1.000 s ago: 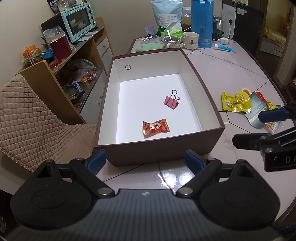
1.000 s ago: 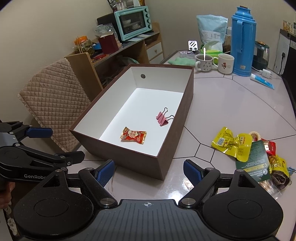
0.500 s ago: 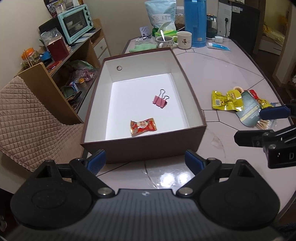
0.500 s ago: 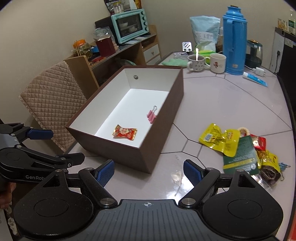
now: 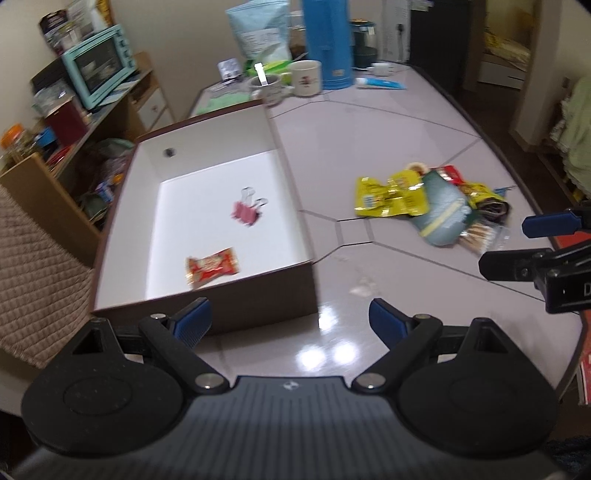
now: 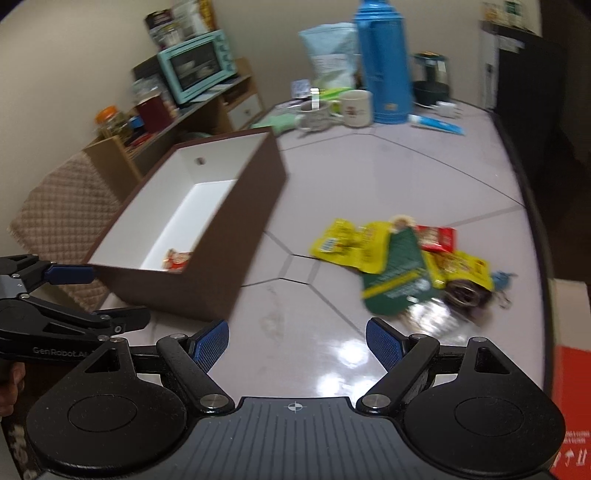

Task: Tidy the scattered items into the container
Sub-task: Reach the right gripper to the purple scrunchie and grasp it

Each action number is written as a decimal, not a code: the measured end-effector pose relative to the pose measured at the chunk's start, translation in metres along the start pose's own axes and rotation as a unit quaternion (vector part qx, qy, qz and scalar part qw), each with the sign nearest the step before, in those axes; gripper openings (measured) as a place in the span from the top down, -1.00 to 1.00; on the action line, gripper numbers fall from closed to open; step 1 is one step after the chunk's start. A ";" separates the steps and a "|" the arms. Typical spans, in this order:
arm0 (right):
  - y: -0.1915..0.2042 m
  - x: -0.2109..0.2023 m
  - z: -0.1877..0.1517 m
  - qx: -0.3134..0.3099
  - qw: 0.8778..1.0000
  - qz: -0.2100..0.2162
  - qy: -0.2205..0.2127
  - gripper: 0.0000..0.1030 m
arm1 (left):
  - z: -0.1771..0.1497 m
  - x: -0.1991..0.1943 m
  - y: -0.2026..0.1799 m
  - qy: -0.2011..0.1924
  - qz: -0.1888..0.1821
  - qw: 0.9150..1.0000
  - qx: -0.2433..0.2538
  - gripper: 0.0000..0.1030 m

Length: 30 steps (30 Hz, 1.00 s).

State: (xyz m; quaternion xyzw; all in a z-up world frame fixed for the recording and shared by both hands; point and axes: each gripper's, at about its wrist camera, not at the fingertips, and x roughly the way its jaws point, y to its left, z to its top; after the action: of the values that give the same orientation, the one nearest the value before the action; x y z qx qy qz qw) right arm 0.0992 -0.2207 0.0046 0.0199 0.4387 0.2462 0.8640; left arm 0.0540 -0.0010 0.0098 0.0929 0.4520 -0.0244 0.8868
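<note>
A brown box with a white inside lies on the pale table. In it are a pink binder clip and a red candy wrapper. To its right lies a pile of snack packets: a yellow one, a green one and several smaller ones. My left gripper is open and empty, near the box's front right corner. My right gripper is open and empty, over bare table short of the pile.
At the table's far end stand a blue thermos, two mugs, a pale bag and a tube. A quilted chair and a shelf with a teal oven are to the left. A red carton sits at right.
Both views have swung right: the box slid toward the left of frame and the snack pile came closer to centre. Both grippers stayed open and empty.
</note>
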 end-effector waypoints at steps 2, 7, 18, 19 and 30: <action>-0.014 -0.005 -0.003 0.014 1.000 -0.011 0.000 -0.64 | 0.004 0.003 -0.011 -0.002 -0.009 1.000 0.010 -0.75; -0.049 -0.019 -0.011 0.050 0.998 -0.038 -0.001 -0.64 | 0.014 0.012 -0.037 -0.004 -0.031 0.999 0.034 -0.75; -0.092 -0.026 -0.015 0.096 0.994 -0.061 0.004 -0.64 | 0.035 0.036 -0.076 0.000 -0.063 0.995 0.073 -0.75; -0.095 -0.025 -0.014 0.098 0.993 -0.062 0.004 -0.64 | 0.037 0.037 -0.077 0.001 -0.065 0.995 0.075 -0.75; -0.128 0.000 -0.007 0.145 0.987 -0.066 -0.021 -0.63 | 0.054 0.071 -0.086 0.016 -0.073 0.994 0.086 -0.75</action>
State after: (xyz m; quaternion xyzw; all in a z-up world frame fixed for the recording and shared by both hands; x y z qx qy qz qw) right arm 0.1459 -0.3343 -0.0317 0.1208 0.4518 0.1218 0.8755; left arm 0.1281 -0.0929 -0.0282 0.1358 0.4677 -0.1259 0.8643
